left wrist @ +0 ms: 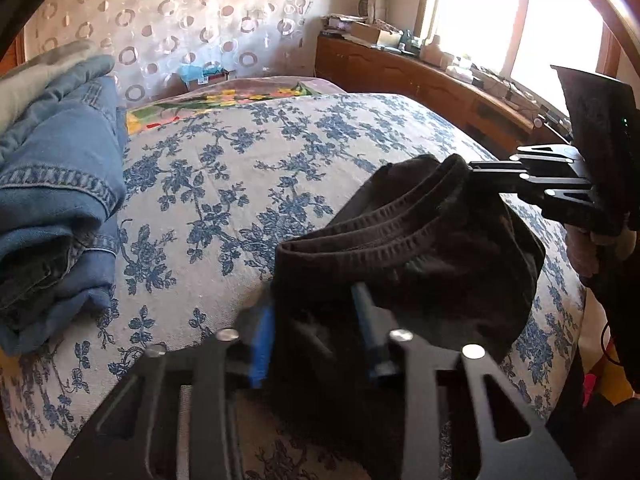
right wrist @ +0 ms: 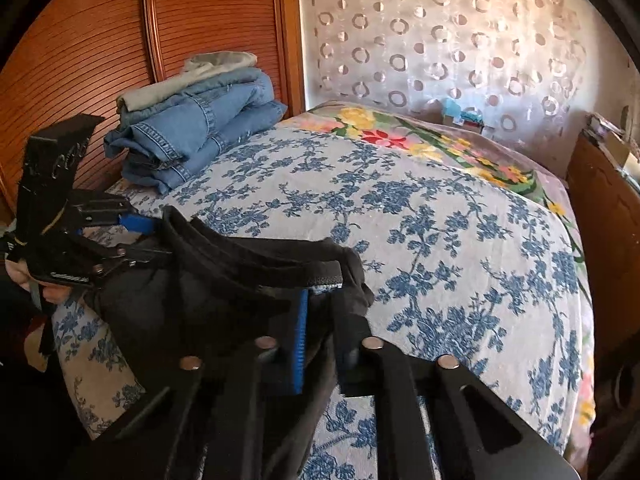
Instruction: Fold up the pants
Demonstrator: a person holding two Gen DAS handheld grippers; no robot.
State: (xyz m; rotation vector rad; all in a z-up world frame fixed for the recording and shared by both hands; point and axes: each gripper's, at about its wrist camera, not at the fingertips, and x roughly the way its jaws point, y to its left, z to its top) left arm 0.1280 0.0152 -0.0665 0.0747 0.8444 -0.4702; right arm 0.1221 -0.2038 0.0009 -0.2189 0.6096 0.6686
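A pair of black pants (left wrist: 420,248) hangs bunched over the near edge of the bed, its ribbed waistband stretched between both grippers. In the left wrist view my left gripper (left wrist: 314,332) has a thick fold of the black fabric filling the space between its blue pads (left wrist: 262,344). My right gripper (left wrist: 474,170) pinches the far end of the waistband. In the right wrist view my right gripper (right wrist: 324,336) is closed on the black pants (right wrist: 240,280) at the hem. My left gripper (right wrist: 138,238) clamps the other end at the left.
A blue-flowered white bedspread (right wrist: 440,240) covers the bed. Folded blue jeans (right wrist: 192,128) with a grey garment on top are stacked at the far left corner. A bright flowered blanket (right wrist: 400,132) lies at the head. A wooden dresser (left wrist: 400,72) with clutter runs under the window; a slatted wardrobe (right wrist: 100,40) stands behind.
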